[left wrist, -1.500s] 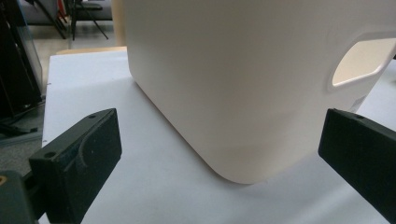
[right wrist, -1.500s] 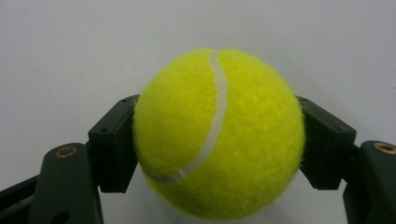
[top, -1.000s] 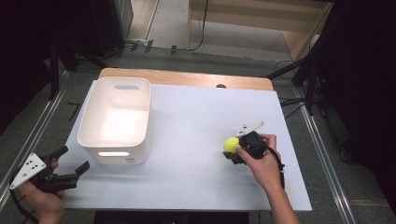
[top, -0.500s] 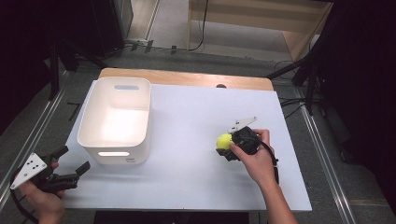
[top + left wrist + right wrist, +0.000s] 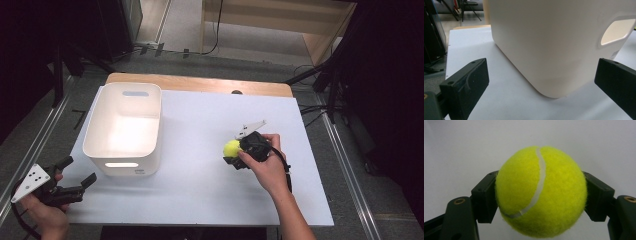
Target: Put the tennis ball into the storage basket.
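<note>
A yellow tennis ball [image 5: 231, 148] is clamped between the jaws of my right gripper [image 5: 235, 155], right of the table's middle; the right gripper view has the ball [image 5: 541, 192] pressed by both black pads. A white bin [image 5: 125, 129] stands on the left half of the white table [image 5: 200, 190], its inside bare. My left gripper [image 5: 80, 175] hovers at the table's near left corner, open, jaws pointing at the bin's near corner [image 5: 549, 92].
A wooden strip [image 5: 200, 84] borders the table's far edge. Metal rails [image 5: 350, 180] run along both sides. Dark stands and cables sit on the floor beyond.
My right gripper, shut on the ball, has shifted left across the table toward the bin. The left gripper has stayed where it was.
</note>
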{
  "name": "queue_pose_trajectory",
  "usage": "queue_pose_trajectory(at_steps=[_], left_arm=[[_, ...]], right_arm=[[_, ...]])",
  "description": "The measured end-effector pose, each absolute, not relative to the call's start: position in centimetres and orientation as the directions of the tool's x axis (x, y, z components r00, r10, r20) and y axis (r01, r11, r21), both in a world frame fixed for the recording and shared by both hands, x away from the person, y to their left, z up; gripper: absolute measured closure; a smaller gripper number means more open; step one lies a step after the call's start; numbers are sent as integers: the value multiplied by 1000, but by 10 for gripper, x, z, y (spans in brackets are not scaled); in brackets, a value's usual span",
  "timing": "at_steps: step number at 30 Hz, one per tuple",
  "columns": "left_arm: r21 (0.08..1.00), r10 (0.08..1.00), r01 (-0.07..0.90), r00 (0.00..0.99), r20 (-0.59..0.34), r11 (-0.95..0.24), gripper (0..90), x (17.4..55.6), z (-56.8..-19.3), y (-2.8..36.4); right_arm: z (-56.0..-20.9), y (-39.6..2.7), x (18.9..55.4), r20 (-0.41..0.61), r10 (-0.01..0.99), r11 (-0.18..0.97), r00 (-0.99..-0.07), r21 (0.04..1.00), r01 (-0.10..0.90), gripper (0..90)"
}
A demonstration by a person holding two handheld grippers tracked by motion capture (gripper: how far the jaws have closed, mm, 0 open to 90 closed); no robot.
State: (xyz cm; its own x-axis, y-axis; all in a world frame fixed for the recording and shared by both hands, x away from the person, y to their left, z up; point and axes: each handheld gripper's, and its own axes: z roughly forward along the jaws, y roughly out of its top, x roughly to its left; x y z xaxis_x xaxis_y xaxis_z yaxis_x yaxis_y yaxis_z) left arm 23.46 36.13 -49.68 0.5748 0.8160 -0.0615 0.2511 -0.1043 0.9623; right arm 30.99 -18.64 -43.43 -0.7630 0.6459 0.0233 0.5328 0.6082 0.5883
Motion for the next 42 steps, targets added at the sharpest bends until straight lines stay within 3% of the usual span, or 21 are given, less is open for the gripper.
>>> queue_pose_trajectory(at_steps=[42], left_arm=[[961,814,251,578,-53,-115,0,235,-497,360]], right_arm=[[-409,-130,328,53,532,640,-845,628,443,237]])
